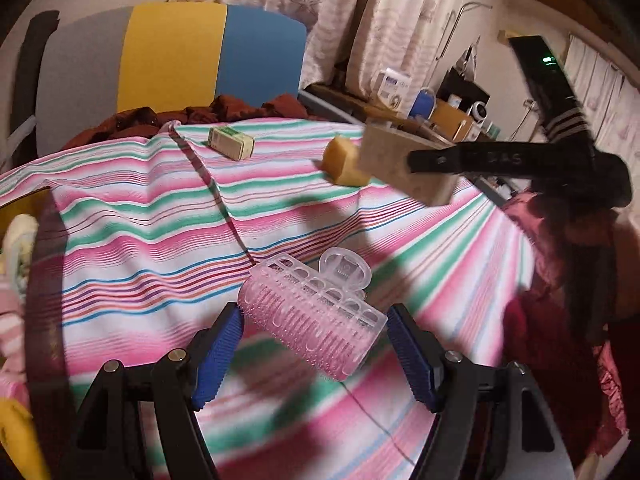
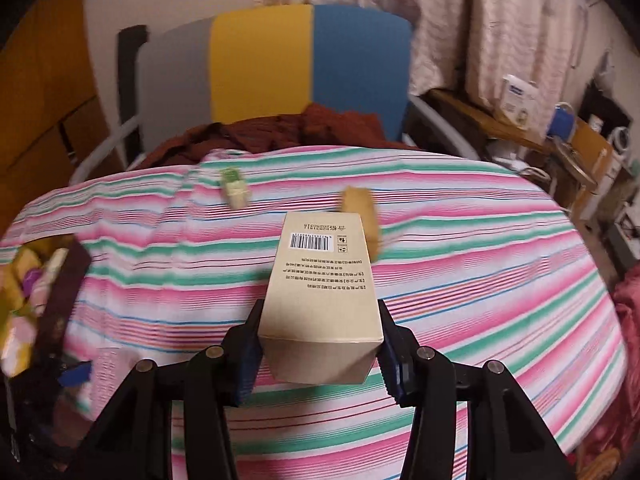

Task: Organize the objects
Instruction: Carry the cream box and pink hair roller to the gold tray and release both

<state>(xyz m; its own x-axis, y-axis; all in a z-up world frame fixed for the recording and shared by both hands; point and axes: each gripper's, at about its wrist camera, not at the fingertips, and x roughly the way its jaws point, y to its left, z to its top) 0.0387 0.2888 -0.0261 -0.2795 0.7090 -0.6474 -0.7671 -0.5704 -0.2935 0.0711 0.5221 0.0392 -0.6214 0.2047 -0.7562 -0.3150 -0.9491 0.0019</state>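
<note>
Curler (image 1: 312, 316): pink hair roller with a clear clip on top, lying crosswise between the left gripper's (image 1: 316, 348) blue pads, which press on its two ends; it appears lifted clear of the striped cloth (image 1: 140, 216).
Left gripper: jaws stand wide because the curler is taken along its length; end-on contact probably keeps the soft bristled barrel from being crushed.
Box (image 2: 324, 300): tan carton, barcode face up, long axis running away from the camera, held above the cloth.
Right gripper (image 2: 320, 356): clamped on the box's near end, a pad flat on each narrow side; gripping the flat sides gives a square hold, though the far end overhangs and could droop.
Same box, left view (image 1: 404, 164): seen at right, carried in black fingers over the table's far side.
Small carton (image 1: 231, 143): green and cream, lying flat near the cloth's far edge, untouched.
Yellow block (image 1: 344, 162): on the cloth just beside the carried box; what it is cannot be told through the blur.
Bin (image 2: 36, 280): a dark-rimmed container of mixed coloured items at the table's left edge, likely the place things go.
Chair (image 2: 272, 64): grey, yellow and blue back behind the table, red-brown cloth heaped on it.
Stage: both hands loaded, two items left on the cloth; sorting seems partway through.
</note>
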